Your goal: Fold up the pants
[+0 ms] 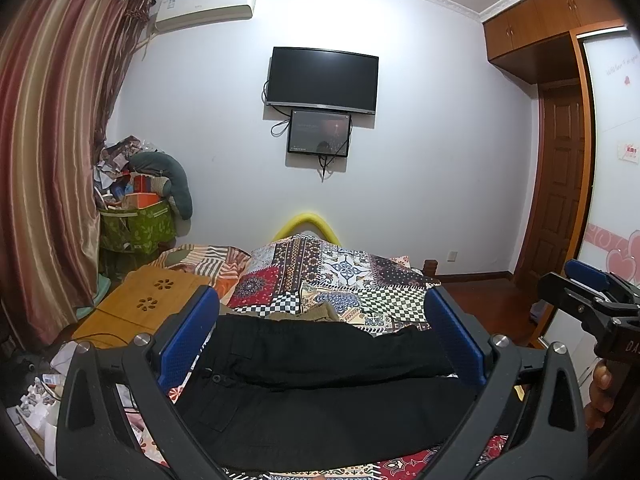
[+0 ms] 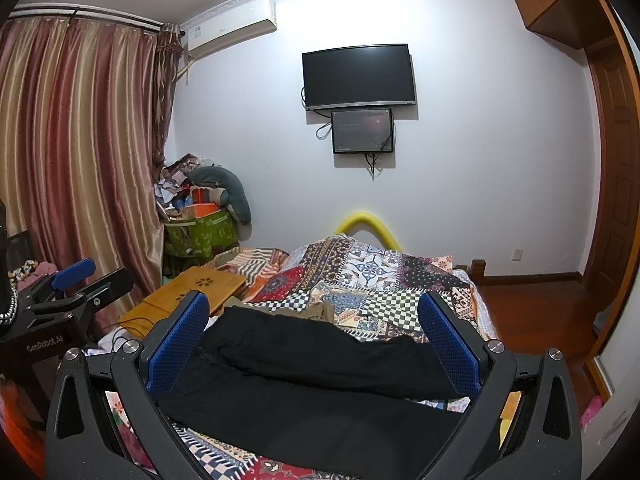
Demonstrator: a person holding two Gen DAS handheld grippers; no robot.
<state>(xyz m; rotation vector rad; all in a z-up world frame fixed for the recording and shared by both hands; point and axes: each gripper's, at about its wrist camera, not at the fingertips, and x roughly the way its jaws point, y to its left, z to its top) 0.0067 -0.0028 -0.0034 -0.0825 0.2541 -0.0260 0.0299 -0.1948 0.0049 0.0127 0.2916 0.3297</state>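
Black pants (image 1: 320,384) lie across the patchwork bedspread (image 1: 340,280), the two legs side by side, waistband with a button toward the left. They also show in the right wrist view (image 2: 316,380). My left gripper (image 1: 320,328) is open and empty, held above the pants with its blue pads (image 1: 188,328) wide apart. My right gripper (image 2: 314,332) is also open and empty above the pants, blue pads (image 2: 178,340) wide apart. Each gripper shows at the edge of the other's view: the right one (image 1: 592,296) and the left one (image 2: 76,284).
A bamboo lap table (image 1: 148,304) lies on the bed's left side. A khaki garment (image 1: 316,312) lies just beyond the pants. A cluttered green bin (image 1: 136,228) stands by the curtain. A wooden floor (image 2: 540,312) and door are at right.
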